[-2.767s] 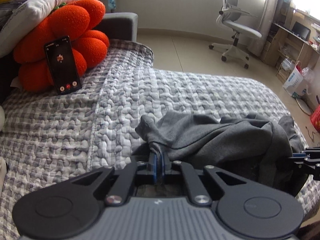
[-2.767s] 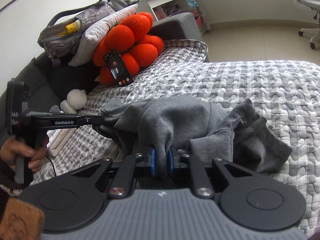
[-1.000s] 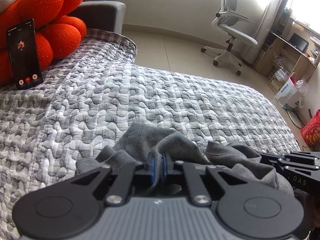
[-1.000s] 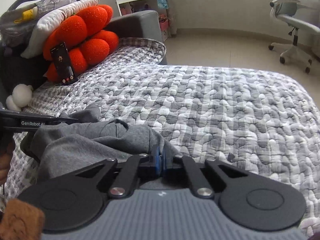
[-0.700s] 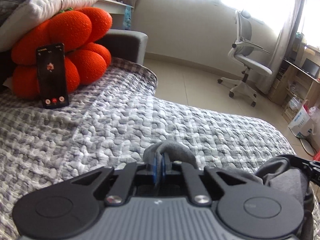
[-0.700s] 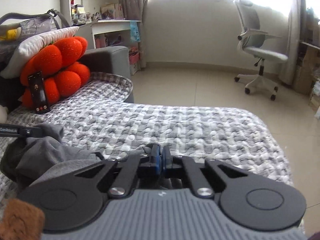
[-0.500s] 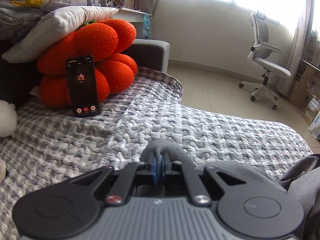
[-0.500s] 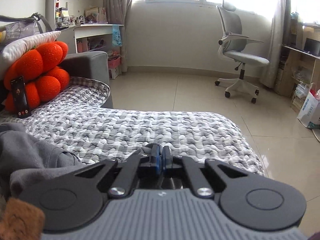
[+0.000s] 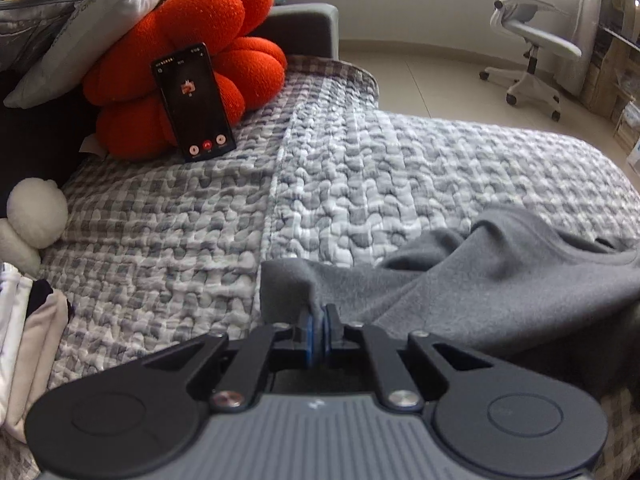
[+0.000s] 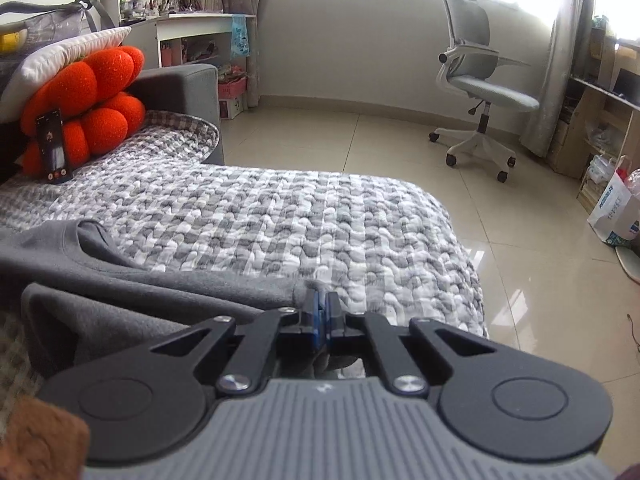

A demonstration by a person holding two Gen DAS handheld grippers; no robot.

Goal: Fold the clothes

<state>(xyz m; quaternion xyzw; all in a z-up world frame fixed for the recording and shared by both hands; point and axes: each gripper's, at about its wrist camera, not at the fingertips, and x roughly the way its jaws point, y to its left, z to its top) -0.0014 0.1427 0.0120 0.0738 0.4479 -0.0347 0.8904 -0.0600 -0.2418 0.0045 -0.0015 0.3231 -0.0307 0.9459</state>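
A grey fleece garment (image 9: 500, 280) stretches across the quilted bed (image 9: 360, 184) between my two grippers. In the left wrist view my left gripper (image 9: 319, 316) is shut on one corner of its edge, and the cloth runs away to the right. The right wrist view shows the same garment (image 10: 132, 284) spreading left from my right gripper (image 10: 321, 304), which is shut on another corner near the bed's right side. The garment's lower part hangs behind the gripper bodies, out of sight.
An orange pumpkin cushion (image 9: 192, 52) with a phone (image 9: 193, 102) leaning on it sits at the bed's head, under a white pillow (image 9: 108, 12). Folded pale clothes (image 9: 28, 352) lie at the left. An office chair (image 10: 480, 92) stands on the tiled floor beyond the bed.
Both grippers have moved apart with the garment, which went from a bunched heap to a stretched sheet. Both cameras swung up to see the room, and the left has since tipped down again.
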